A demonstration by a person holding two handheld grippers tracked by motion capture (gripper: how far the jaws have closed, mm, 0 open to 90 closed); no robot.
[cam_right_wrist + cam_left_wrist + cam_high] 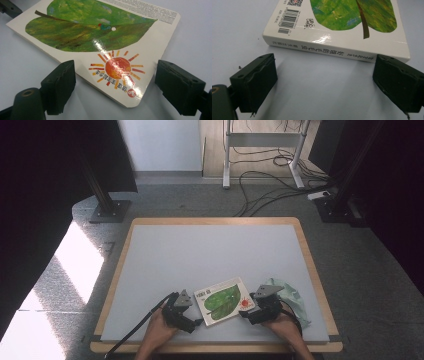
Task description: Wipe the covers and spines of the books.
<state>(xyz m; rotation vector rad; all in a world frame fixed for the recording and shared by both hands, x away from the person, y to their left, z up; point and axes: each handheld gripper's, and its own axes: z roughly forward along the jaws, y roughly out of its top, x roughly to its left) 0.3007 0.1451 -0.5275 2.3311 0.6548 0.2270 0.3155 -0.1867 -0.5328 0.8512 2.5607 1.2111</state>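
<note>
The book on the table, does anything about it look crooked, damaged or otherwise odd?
The book lies flat and closed but skewed to the table edges. No damage shows. A crumpled pale green cloth sits loose beside it.

Left tongs (324, 82) stand open, jaws wide apart, just short of the book (342, 27) spine; book lies flat on the surface (322, 95).

Table (210, 245): grey top, light wooden rim, centre of the high view. Lying on it: one flat book (224, 301) with green-leaf cover, lower centre; one pale green cloth (290, 297), lower right, near the edge.
</note>
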